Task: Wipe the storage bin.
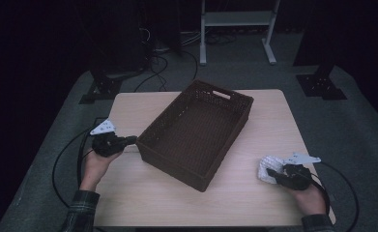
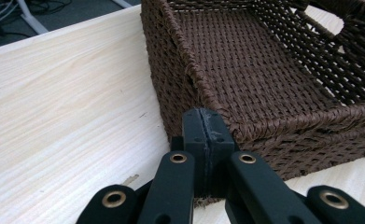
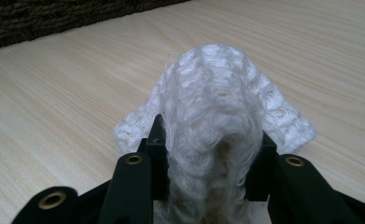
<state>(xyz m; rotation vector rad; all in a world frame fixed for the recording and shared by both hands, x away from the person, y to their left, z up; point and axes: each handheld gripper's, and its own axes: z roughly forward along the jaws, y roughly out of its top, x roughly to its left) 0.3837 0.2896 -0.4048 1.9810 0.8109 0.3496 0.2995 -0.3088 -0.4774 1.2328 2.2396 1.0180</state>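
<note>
A dark brown woven basket (image 1: 172,169) sits slantwise in the middle of the light wooden table (image 1: 268,121) with nothing inside it. My left gripper (image 1: 131,140) lies at the basket's left corner. In the left gripper view the basket (image 2: 273,70) is right ahead, and the left gripper (image 2: 203,121) has its jaws pressed together, tips against the corner's rim. Near the table's front right, my right gripper (image 1: 269,172) is shut on a white netted cloth (image 1: 268,163). In the right gripper view the white netted cloth (image 3: 217,79) bulges up between the jaws of the right gripper (image 3: 210,135).
Black cables (image 1: 61,159) trail off both sides of the table. Beyond the far edge, a white metal frame (image 1: 235,19) and black stand feet (image 1: 322,84) rest on the grey floor. Bare tabletop lies in front of the basket.
</note>
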